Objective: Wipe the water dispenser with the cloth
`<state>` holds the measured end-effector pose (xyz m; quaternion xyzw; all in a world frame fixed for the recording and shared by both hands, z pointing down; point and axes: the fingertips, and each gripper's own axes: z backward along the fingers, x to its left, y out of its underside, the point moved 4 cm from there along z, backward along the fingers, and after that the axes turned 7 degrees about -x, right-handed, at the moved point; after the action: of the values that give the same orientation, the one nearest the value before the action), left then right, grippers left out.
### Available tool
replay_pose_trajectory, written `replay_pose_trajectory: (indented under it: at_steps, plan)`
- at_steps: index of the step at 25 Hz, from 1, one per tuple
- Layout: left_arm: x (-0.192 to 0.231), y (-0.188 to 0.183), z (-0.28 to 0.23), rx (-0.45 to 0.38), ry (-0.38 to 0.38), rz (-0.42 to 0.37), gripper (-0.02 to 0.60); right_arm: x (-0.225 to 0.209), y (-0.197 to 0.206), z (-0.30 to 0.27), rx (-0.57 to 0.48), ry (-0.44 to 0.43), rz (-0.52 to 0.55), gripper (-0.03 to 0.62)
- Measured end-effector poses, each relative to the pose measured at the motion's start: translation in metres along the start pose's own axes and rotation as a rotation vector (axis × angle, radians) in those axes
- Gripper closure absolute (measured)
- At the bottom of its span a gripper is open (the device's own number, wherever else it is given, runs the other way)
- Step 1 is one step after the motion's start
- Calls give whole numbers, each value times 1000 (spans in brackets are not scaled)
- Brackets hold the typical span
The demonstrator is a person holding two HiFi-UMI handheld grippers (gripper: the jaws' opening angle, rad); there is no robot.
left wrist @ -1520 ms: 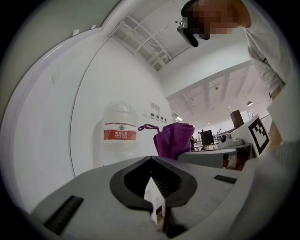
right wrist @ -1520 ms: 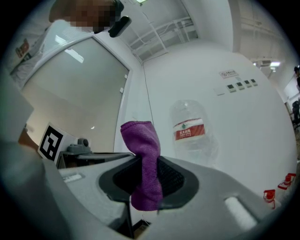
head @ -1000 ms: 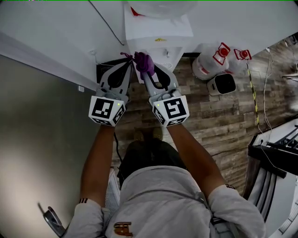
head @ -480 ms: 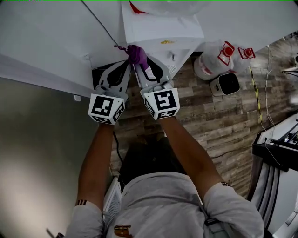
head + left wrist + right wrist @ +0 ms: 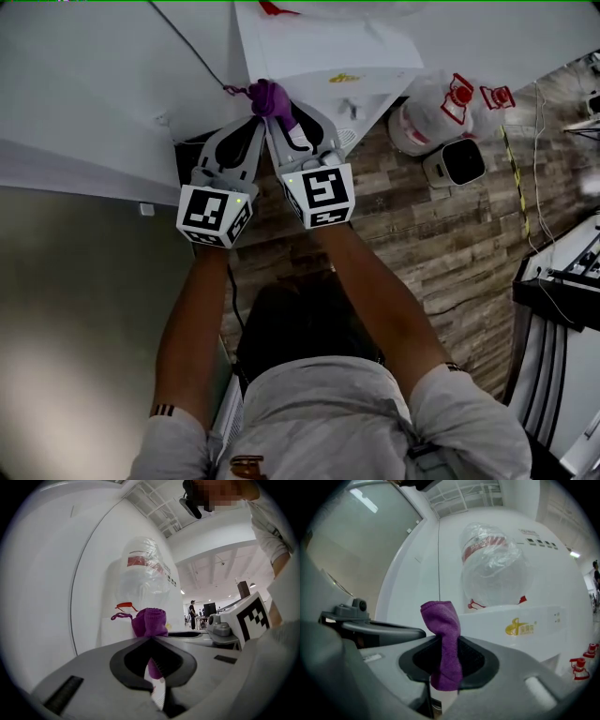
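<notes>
- My right tool (image 5: 277, 118) is closed on the purple cloth (image 5: 270, 97). In the right gripper view the cloth stands up between the two jaws and a short end hangs below them.
- My left tool (image 5: 254, 116) is also closed, and it pinches the same cloth at its tips. In the left gripper view the bundle sits just above the point where the jaws meet.
- During the last second, both tools moved together across the front of the water dispenser (image 5: 323, 58). The cloth was lower on the front face, and now it is at the dispenser's upper left corner, close to the white wall (image 5: 94, 84).
- The two tools are also nearer to each other than before, almost touching.
- I judge this as one stroke of wiping that ends at the edge. The front face to the right and the top panel under the water bottle (image 5: 492, 569) probably still need the cloth.
- I cannot see whether the cloth really presses on the surface or is only just beside it.
</notes>
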<state>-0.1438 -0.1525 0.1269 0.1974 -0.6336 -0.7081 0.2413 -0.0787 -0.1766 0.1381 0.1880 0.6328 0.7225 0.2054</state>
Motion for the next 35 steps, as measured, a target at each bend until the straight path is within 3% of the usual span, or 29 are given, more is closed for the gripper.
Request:
replay_pose_trajectory:
  at_steps: [7,19,35]
  plan:
    - [-8,-3,-7,-20,6,-3,583,-23,1,9,-12,14,6,493]
    - [-37,3,-24,6,-24,-12,583,-141,1,55,-2,162,-7,493]
    - [-50,23,-23,-7,-65,-10,583,-229,15,99,-19,314,-61,493]
